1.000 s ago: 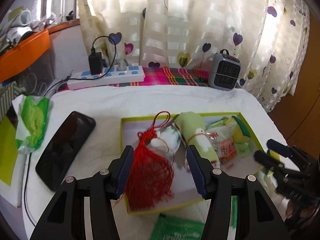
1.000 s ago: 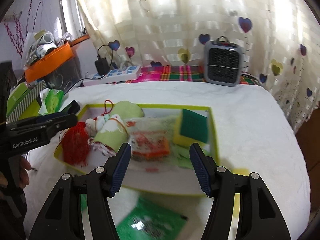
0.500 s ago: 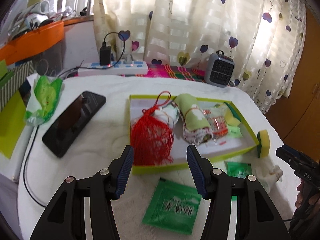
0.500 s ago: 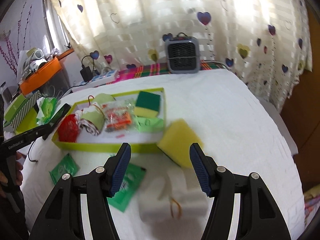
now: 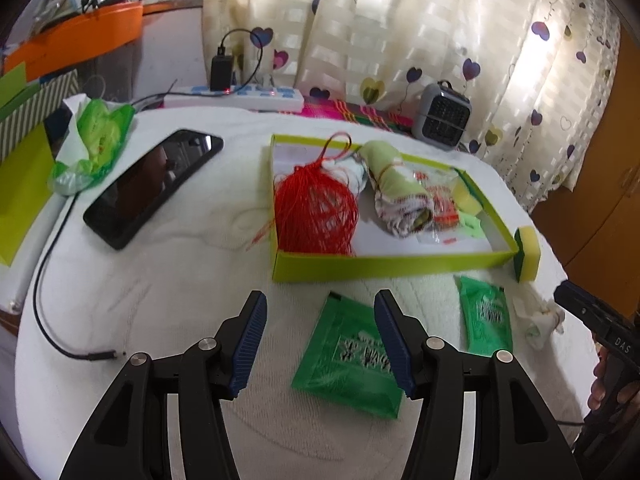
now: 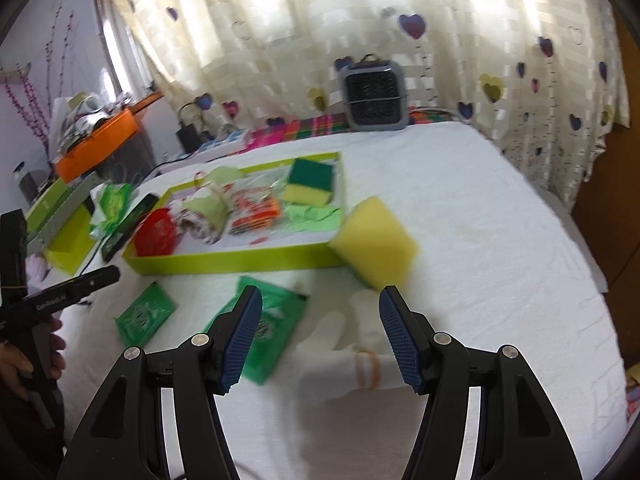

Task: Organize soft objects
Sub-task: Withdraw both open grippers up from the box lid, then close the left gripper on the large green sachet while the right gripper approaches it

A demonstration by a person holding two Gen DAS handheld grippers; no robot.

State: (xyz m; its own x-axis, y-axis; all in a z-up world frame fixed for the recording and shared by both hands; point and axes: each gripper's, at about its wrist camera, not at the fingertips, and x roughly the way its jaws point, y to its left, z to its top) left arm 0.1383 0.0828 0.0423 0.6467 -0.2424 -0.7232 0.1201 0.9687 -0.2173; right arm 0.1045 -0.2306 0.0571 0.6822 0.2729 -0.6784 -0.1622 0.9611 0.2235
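Note:
A lime-green tray (image 5: 384, 266) (image 6: 240, 258) holds a red tassel (image 5: 316, 212), a rolled green cloth (image 5: 396, 184), a snack packet (image 6: 256, 216) and a green-yellow sponge (image 6: 310, 182). Outside it lie a yellow sponge (image 6: 374, 240) (image 5: 528, 248), two green sachets (image 5: 352, 364) (image 5: 486, 320) and a white rolled cloth with a rubber band (image 6: 352, 352). My left gripper (image 5: 320, 340) is open and empty above the near sachet. My right gripper (image 6: 320, 336) is open and empty over the white cloth.
A black phone (image 5: 154, 184) and a green tissue pack (image 5: 96, 144) lie left of the tray, with a cable (image 5: 48, 288). A power strip (image 5: 236, 96) and a small grey heater (image 6: 374, 96) stand at the back. The white table drops off at right.
Both grippers have pulled back from the tray toward the near edge. The sachets, yellow sponge and white cloth have come into view in front of the tray.

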